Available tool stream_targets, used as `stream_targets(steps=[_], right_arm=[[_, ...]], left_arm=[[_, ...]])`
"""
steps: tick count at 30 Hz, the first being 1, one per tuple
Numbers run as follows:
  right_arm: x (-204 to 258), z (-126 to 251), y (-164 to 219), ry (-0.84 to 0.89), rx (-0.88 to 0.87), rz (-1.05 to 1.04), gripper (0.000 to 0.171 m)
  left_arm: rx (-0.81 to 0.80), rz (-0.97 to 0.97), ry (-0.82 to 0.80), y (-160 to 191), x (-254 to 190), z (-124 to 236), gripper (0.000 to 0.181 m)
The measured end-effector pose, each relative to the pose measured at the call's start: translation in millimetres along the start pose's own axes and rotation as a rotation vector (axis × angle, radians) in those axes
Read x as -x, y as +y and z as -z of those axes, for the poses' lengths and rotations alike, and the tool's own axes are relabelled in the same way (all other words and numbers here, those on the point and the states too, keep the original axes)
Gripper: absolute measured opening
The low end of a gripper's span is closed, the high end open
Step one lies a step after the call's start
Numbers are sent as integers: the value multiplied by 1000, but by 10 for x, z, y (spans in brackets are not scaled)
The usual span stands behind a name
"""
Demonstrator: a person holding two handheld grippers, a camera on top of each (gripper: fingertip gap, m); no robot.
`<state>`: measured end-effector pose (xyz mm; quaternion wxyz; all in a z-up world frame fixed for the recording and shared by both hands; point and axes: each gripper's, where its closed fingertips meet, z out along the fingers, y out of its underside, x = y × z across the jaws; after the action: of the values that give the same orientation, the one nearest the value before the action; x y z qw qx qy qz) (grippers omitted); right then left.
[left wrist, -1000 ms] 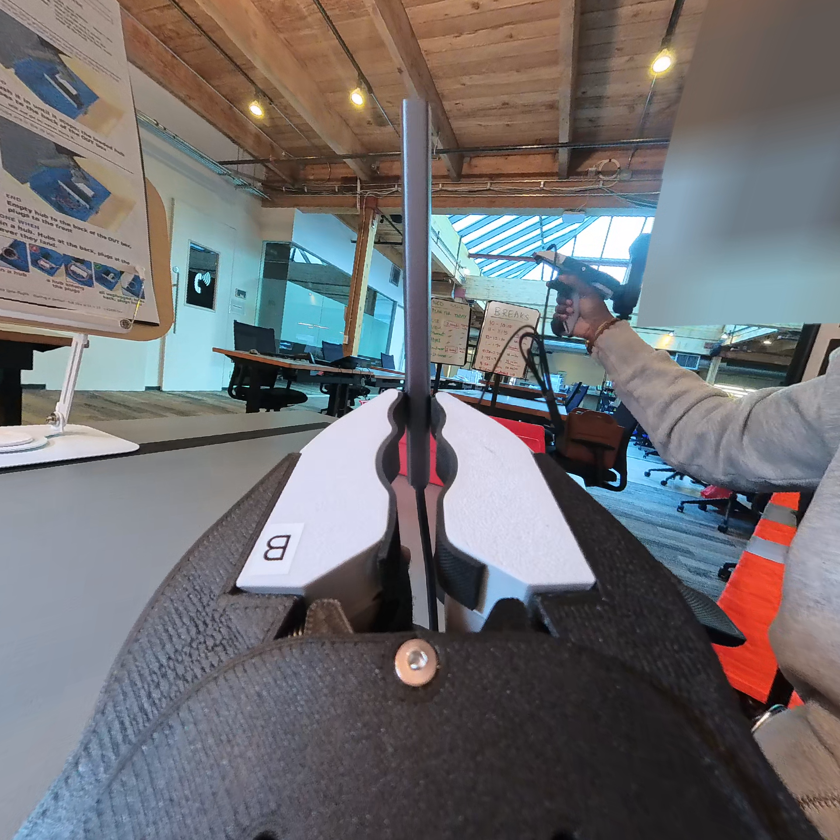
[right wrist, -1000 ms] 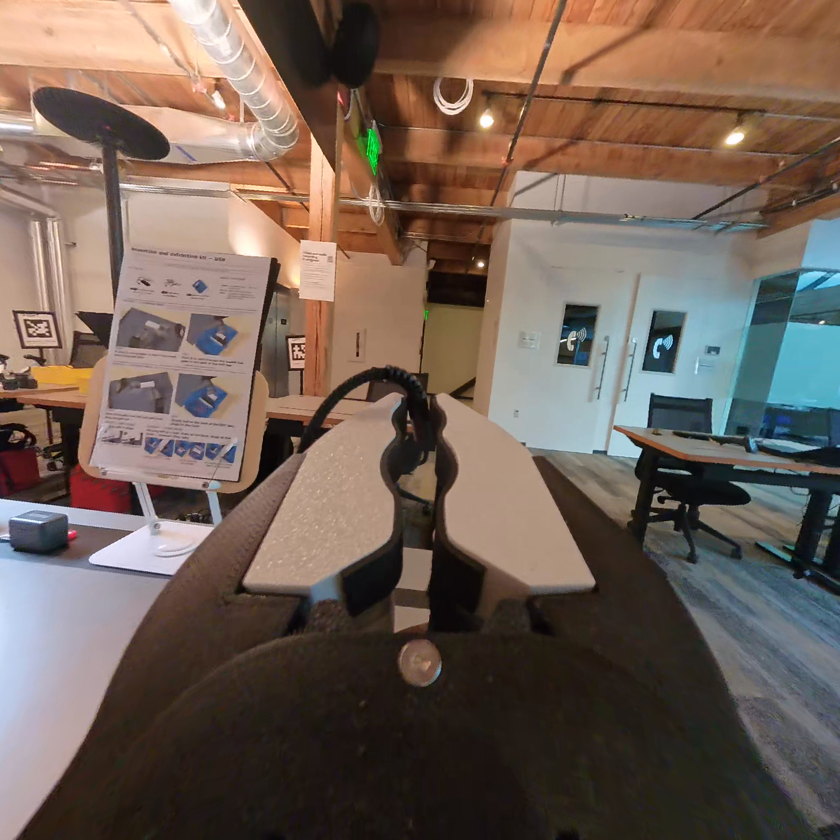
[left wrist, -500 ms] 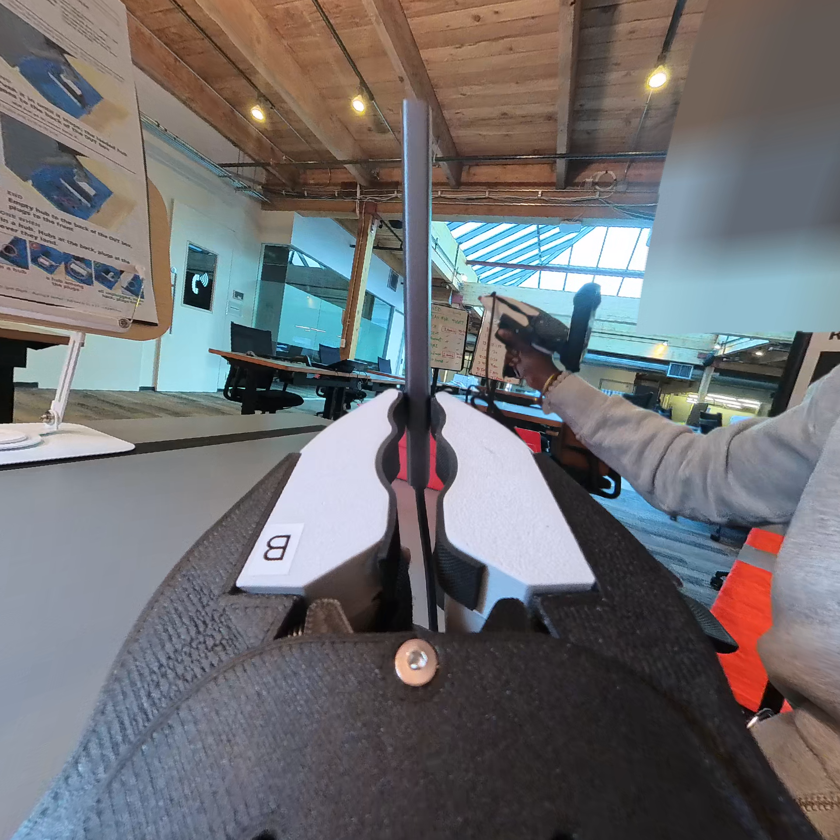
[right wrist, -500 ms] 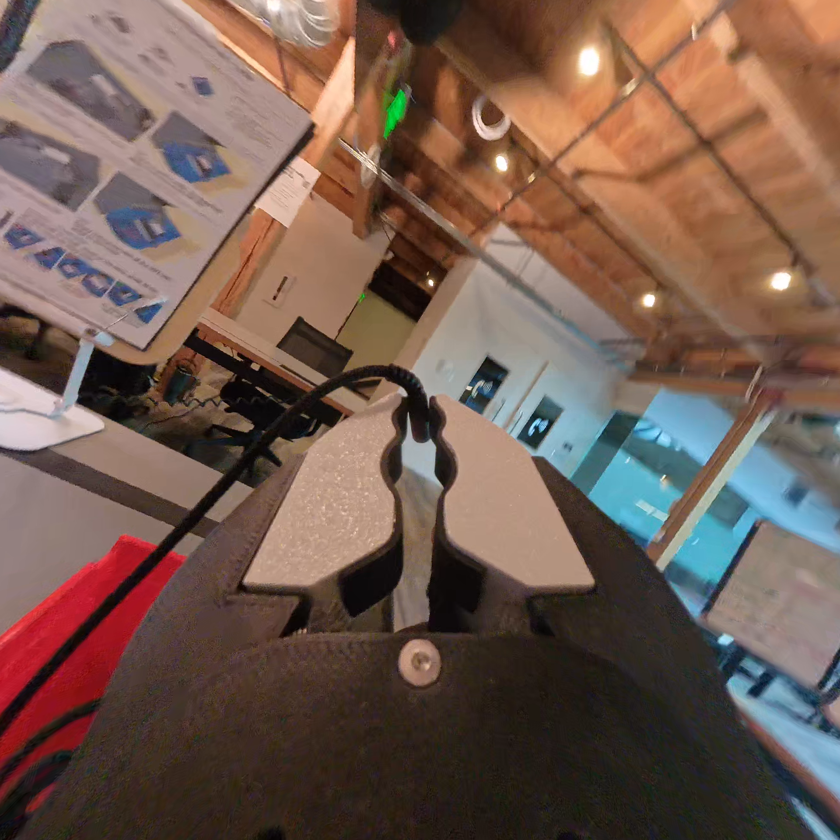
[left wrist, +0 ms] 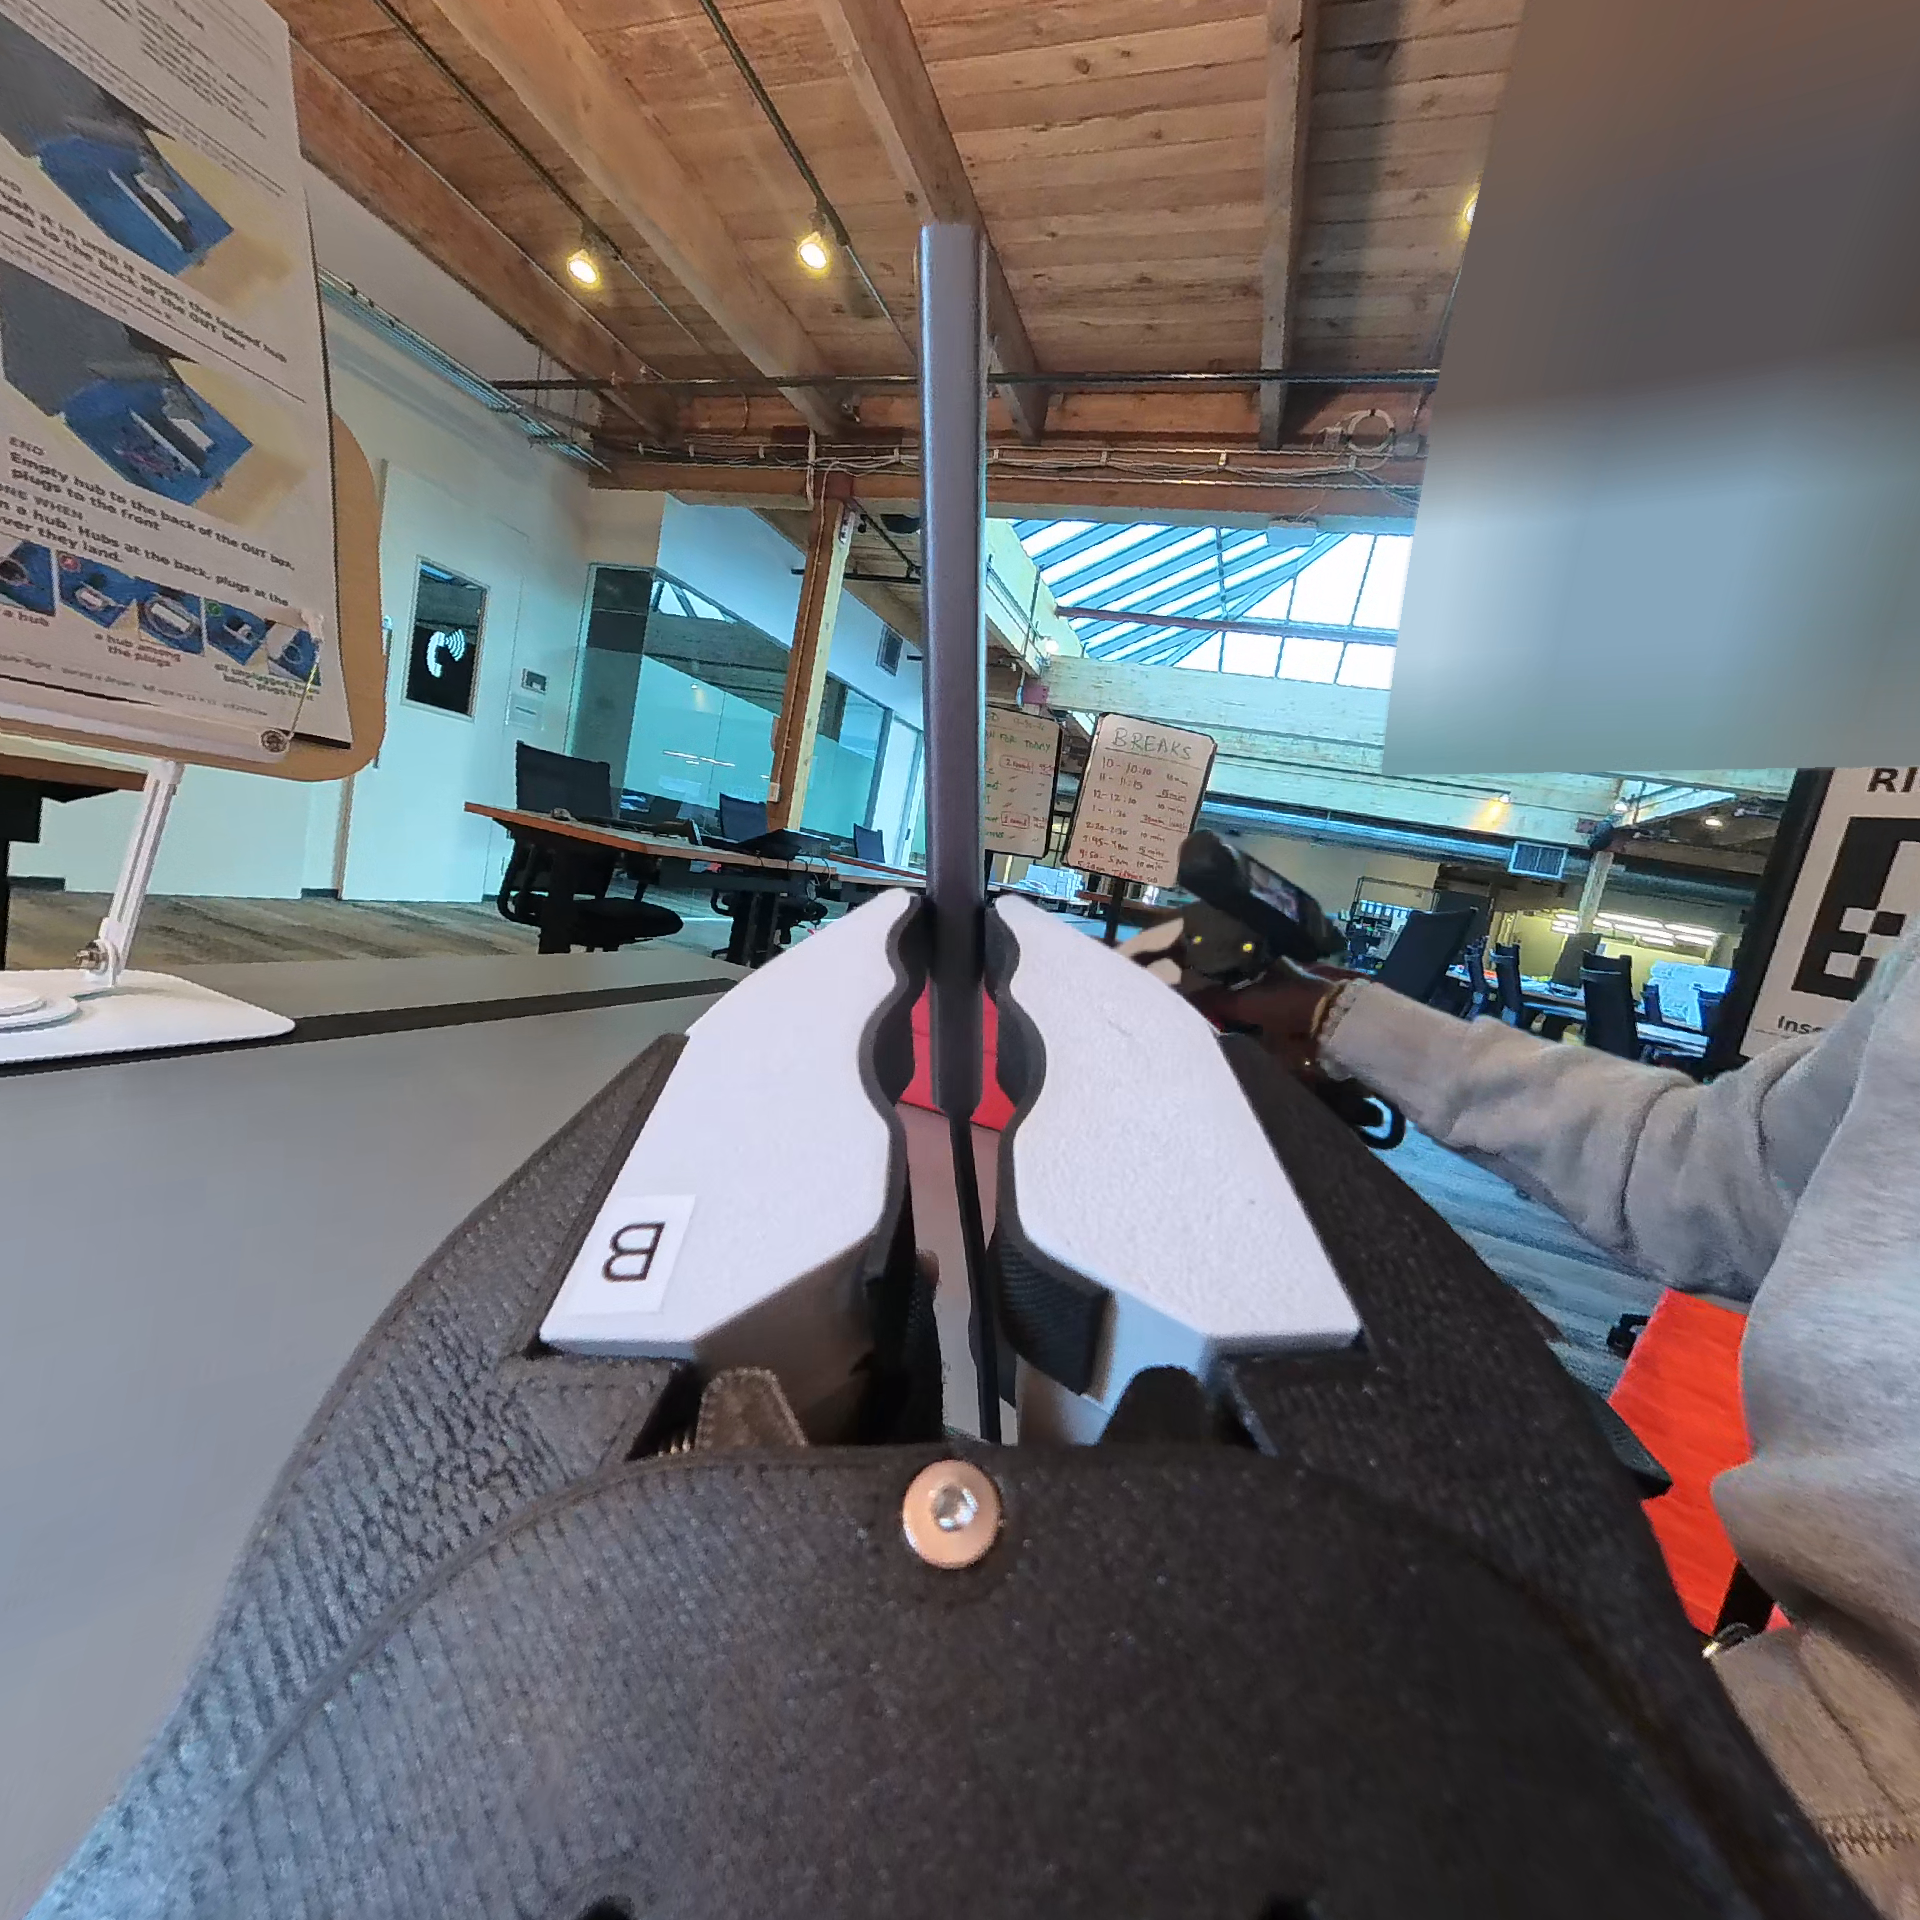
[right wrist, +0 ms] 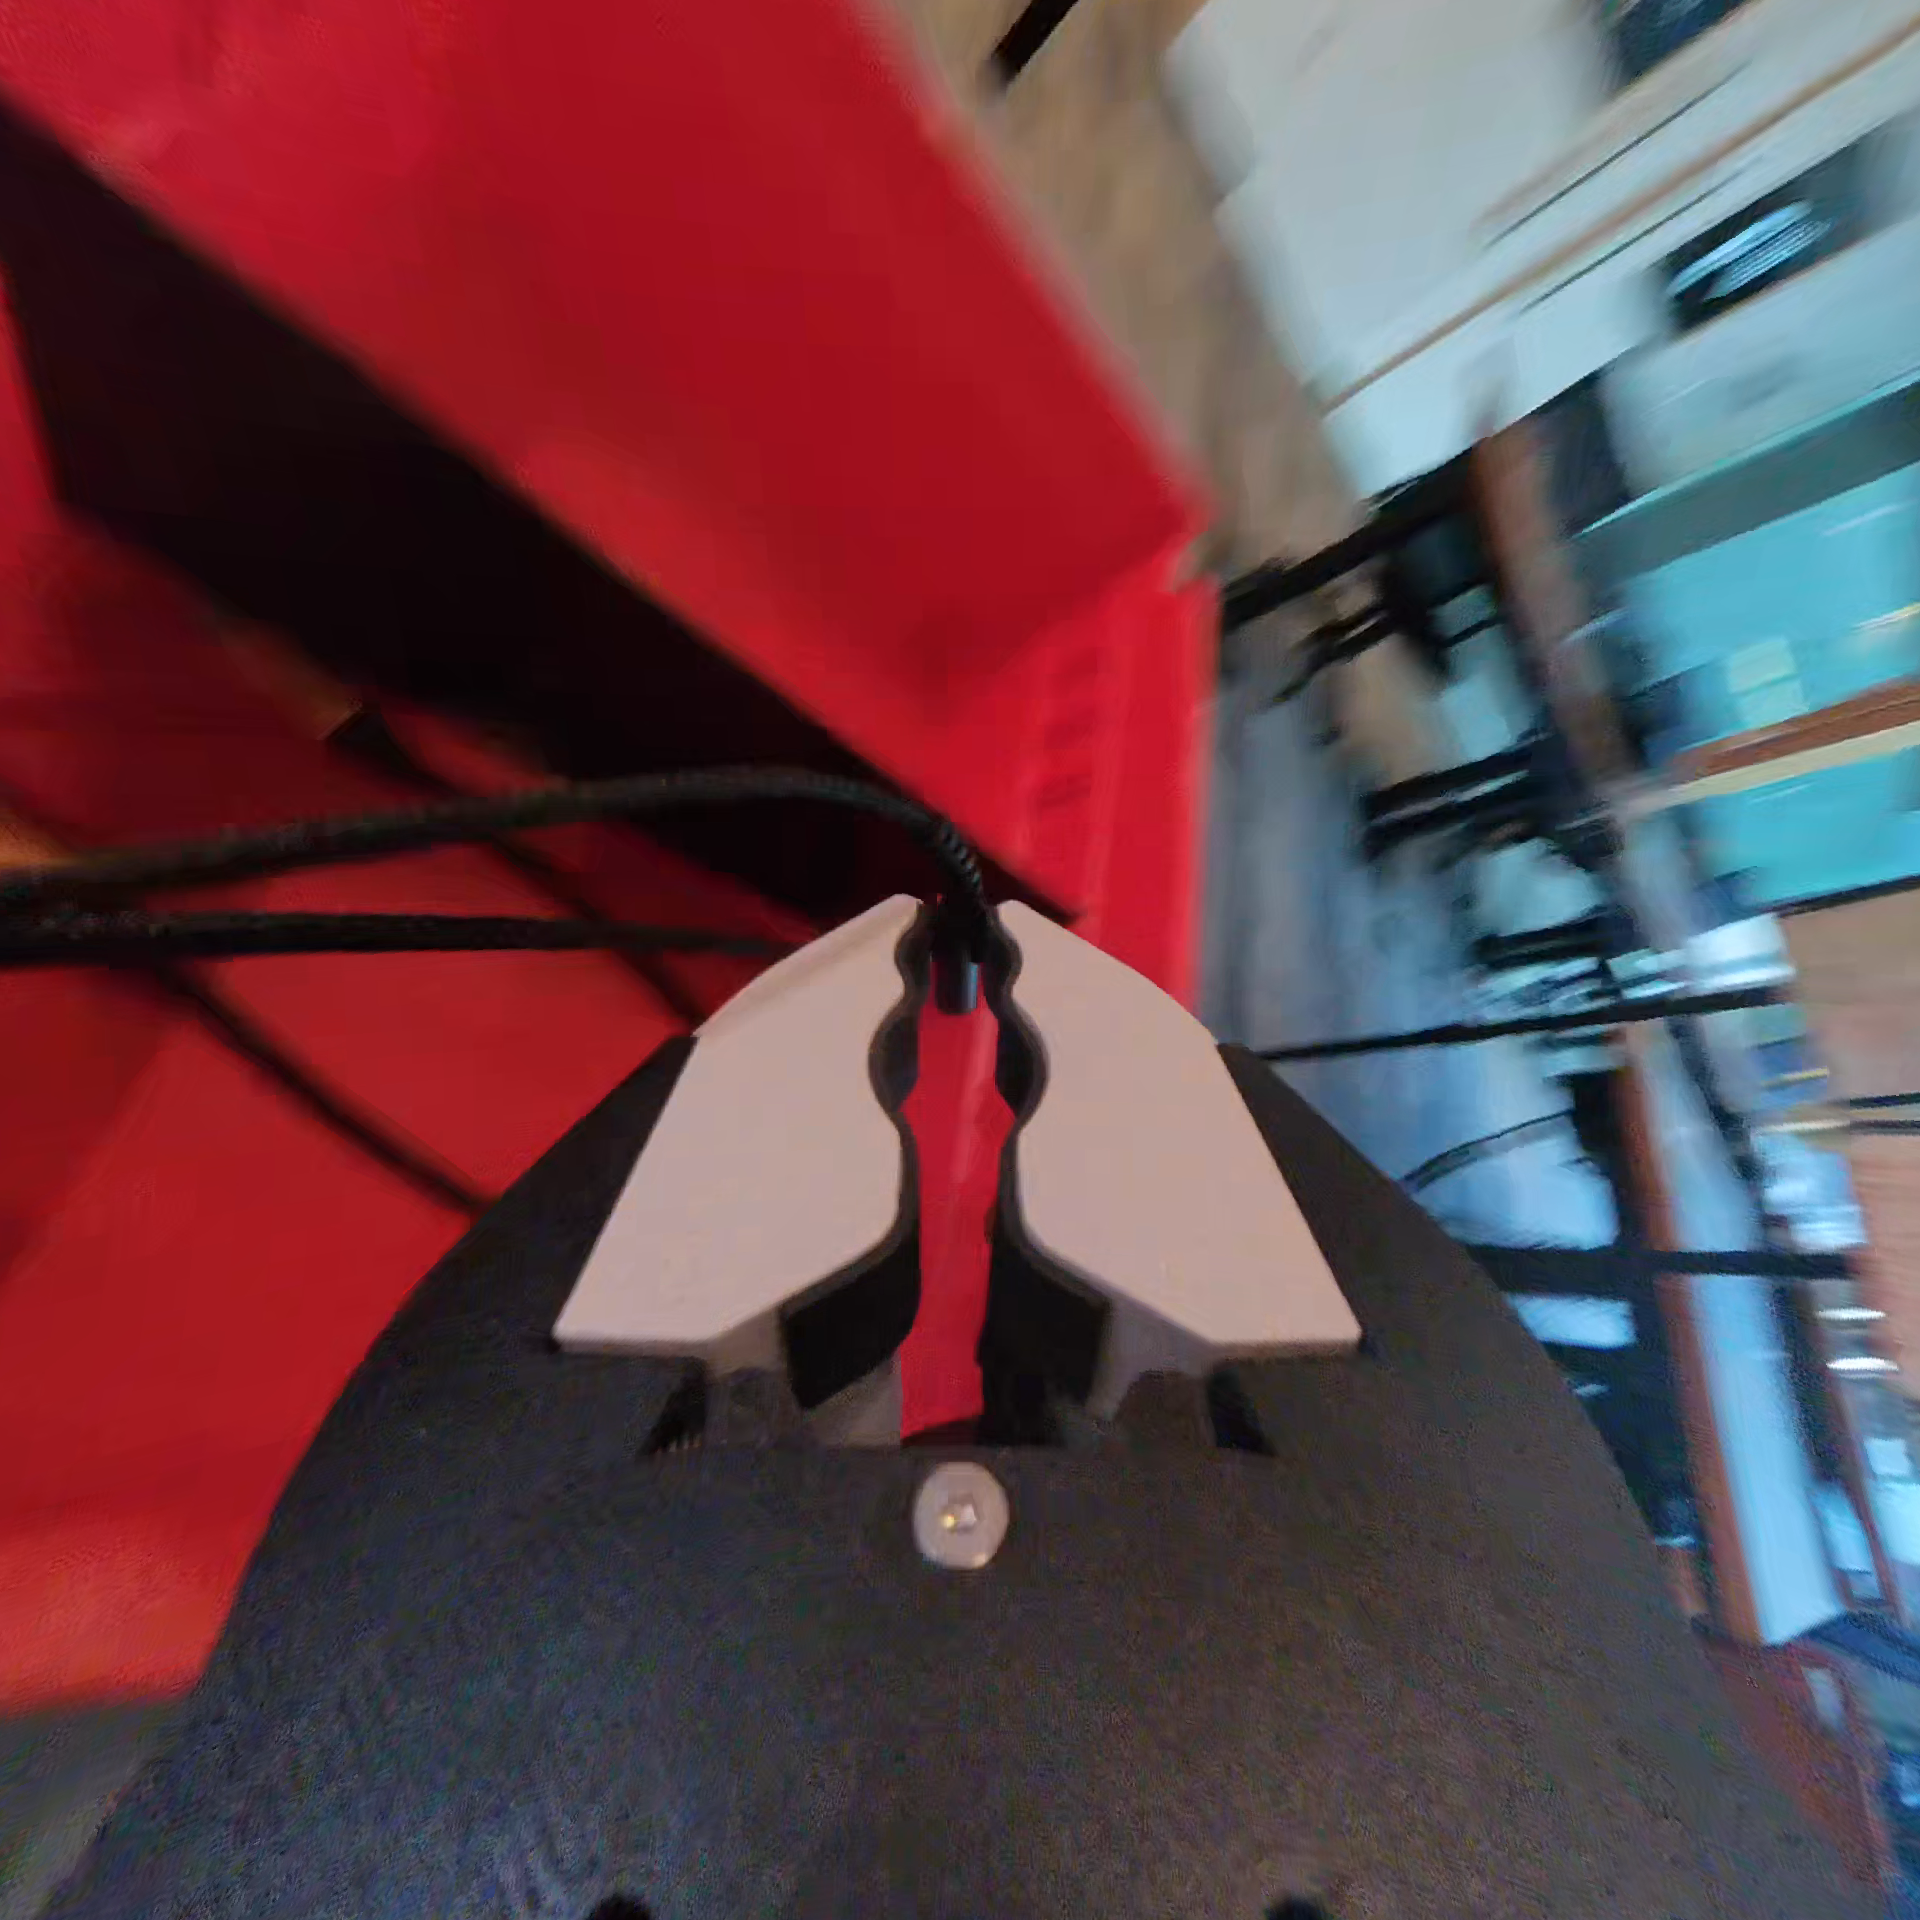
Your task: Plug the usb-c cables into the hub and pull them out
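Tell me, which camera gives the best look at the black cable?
The right wrist view. There the black cable arcs in from the left over the red bin, its plug end pinched at the tips of the right gripper. The left wrist view shows that gripper only far off, with no cable discernible.

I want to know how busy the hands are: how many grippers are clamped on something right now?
2. The left gripper pinches the thin grey hub, standing upright. The right gripper pinches a black cable over a red bin.
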<state>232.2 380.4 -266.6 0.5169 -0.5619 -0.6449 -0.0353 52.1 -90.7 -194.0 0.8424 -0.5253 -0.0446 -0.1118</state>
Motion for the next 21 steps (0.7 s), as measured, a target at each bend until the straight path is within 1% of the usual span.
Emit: stream_targets(steps=[1, 3, 4, 5, 7, 8, 9, 11, 12, 14, 15, 16, 17, 18, 19, 20, 21], right_arm=[[123, -15, 107, -111, 79, -26, 9], [506, 70, 285, -454, 283, -119, 8], [585, 90, 291, -533, 332, -126, 7], [602, 61, 258, -549, 335, -100, 5], [557, -33, 139, -516, 310, -54, 3], [526, -17, 61, -524, 290, -54, 2], [446, 29, -89, -523, 224, -98, 1], [228, 287, -482, -570, 26, -248, 0], [56, 444, -643, -561, -69, -304, 0], [-307, 757, -863, -510, -216, -378, 0], [-441, 896, -913, -493, -257, -402, 0], [-497, 1023, -916, -504, -267, -414, 0], [-447, 1159, -901, -563, -261, -417, 0], [-305, 1316, -849, -667, -219, -405, 0], [-146, 1460, -736, -751, -139, -374, 0], [15, 1592, -598, -806, -76, -308, 22], [194, 1686, -401, -840, 2, -254, 26]], left_arm=[[1, 1, 0, 2, 1, -1, 11], [4, 3, -1, 6, 4, -4, 11], [5, 5, -1, 8, 6, -6, 10], [7, 5, -1, 9, 7, -7, 10], [4, 1, -1, 6, 3, -5, 10], [2, -1, -3, 2, 3, -3, 11], [0, -2, -5, 0, 5, -1, 11], [-2, 0, -7, -4, 9, 1, 11], [0, 3, -6, -1, 10, 0, 11], [5, 9, 0, 5, 8, -5, 11], [6, 10, 3, 7, 4, -5, 11], [4, 7, 4, 3, 0, -3, 11], [-1, 2, 4, -4, -6, 3, 11], [-8, -4, 2, -13, -11, 9, 11], [-13, -11, 2, -19, -18, 14, 10], [-14, -15, 4, -21, -24, 16, 11], [-11, -16, 7, -16, -29, 13, 11]])
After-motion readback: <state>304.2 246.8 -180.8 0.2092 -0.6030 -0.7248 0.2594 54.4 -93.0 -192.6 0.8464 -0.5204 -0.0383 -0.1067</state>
